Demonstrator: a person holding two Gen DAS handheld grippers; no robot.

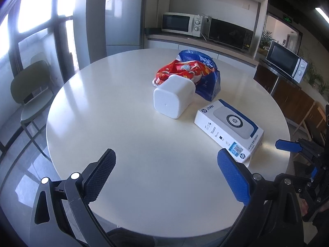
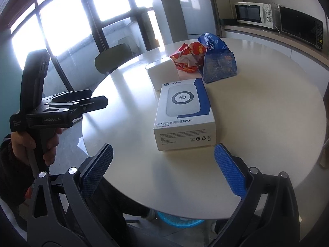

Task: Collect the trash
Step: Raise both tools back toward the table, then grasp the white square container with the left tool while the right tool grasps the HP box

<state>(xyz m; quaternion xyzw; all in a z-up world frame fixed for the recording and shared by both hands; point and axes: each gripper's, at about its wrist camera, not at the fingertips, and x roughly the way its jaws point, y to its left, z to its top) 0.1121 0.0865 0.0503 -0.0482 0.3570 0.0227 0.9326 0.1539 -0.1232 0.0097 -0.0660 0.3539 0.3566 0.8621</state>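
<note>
Both grippers, left gripper (image 1: 166, 177) and right gripper (image 2: 163, 169), hover spread and empty over counter (image 1: 127, 135); pickup not begun, probably right closes on HP box (image 2: 184, 111) next.

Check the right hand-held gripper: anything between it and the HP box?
Nothing visible. The right hand-held gripper is open and faces the HP box head-on, with only bare table between them. The white tub, red wrapper and blue bag all lie behind the box.
</note>
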